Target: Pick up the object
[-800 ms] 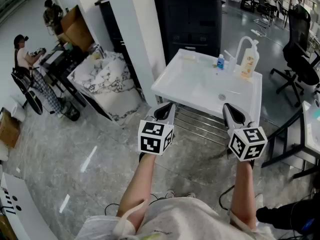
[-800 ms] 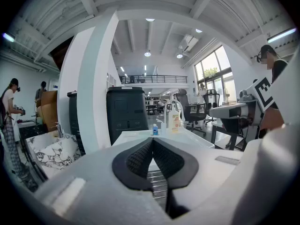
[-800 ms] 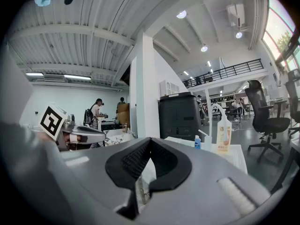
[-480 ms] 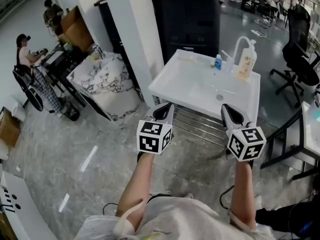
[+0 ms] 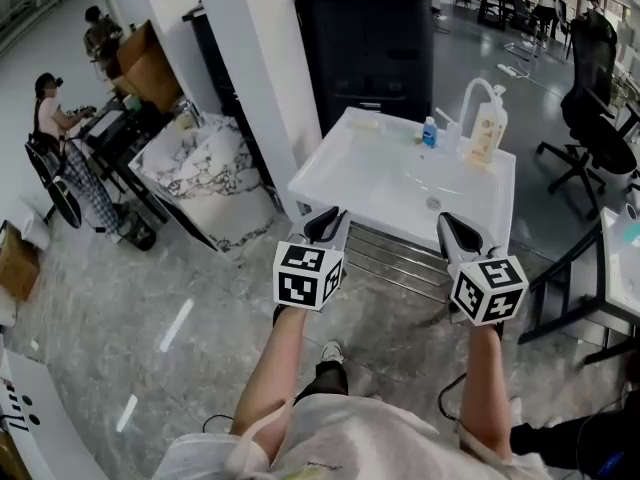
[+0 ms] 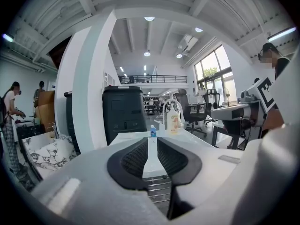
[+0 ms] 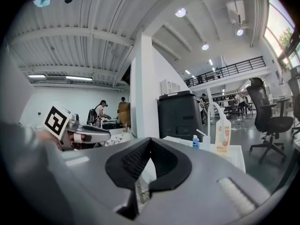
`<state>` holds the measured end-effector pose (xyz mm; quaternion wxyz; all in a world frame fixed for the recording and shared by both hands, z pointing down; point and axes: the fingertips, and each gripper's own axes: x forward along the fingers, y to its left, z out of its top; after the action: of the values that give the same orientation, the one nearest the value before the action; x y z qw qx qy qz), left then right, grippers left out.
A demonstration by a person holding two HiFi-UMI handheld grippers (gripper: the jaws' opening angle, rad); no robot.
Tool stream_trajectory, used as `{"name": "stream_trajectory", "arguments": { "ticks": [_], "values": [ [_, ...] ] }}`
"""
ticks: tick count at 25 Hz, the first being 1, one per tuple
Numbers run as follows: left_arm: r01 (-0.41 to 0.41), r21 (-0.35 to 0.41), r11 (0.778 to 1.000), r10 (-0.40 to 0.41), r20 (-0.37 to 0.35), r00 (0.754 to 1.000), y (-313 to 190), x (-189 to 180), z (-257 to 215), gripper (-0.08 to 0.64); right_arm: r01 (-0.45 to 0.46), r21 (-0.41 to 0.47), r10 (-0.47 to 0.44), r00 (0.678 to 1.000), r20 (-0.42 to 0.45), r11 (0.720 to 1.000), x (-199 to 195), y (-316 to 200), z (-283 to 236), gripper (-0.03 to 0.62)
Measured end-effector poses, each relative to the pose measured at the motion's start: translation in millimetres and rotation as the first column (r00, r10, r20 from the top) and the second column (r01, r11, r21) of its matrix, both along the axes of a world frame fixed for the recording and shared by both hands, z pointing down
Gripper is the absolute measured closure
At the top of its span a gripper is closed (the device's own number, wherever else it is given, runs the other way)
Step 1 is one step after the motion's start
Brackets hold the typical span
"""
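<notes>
One small blue plastic bottle (image 5: 428,132) stands at the back of the white rectangular basin (image 5: 370,173), beside a cream pump bottle (image 5: 488,128). Near the basin's front edge, the left gripper (image 5: 325,224) holds its jaws slightly apart with nothing between them. The right gripper's (image 5: 455,230) jaw tips touch, also empty.

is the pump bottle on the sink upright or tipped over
Upright: the pump bottle stands on its base at the back edge of the sink, pump head on top.
</notes>
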<state>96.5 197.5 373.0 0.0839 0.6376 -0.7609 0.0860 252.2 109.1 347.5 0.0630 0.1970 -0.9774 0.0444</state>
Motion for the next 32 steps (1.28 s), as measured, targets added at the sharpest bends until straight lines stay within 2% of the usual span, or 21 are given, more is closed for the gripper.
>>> {"name": "stream_trajectory", "arguments": {
  "ticks": [8, 17, 32],
  "values": [
    [-0.008, 0.013, 1.000, 0.009, -0.011, 1.000, -34.5, -39.9, 4.5, 0.469, -0.025, -0.001, 0.025, 1.000, -0.008, 1.000, -30.2, -30.3, 4.4, 0.591],
    [-0.043, 0.015, 0.999, 0.043, -0.023, 0.999, -77.9, -106.4, 5.3, 0.448, -0.087, 0.001, 0.087, 0.996, -0.003, 0.996, -84.1, -69.2, 0.0, 0.591],
    [-0.155, 0.026, 0.988, 0.156, -0.052, 0.986, -141.5, -186.1, 12.2, 0.385, -0.210, 0.008, 0.210, 0.977, -0.034, 0.978, -151.1, -108.9, 2.2, 0.589]
  ]
}}
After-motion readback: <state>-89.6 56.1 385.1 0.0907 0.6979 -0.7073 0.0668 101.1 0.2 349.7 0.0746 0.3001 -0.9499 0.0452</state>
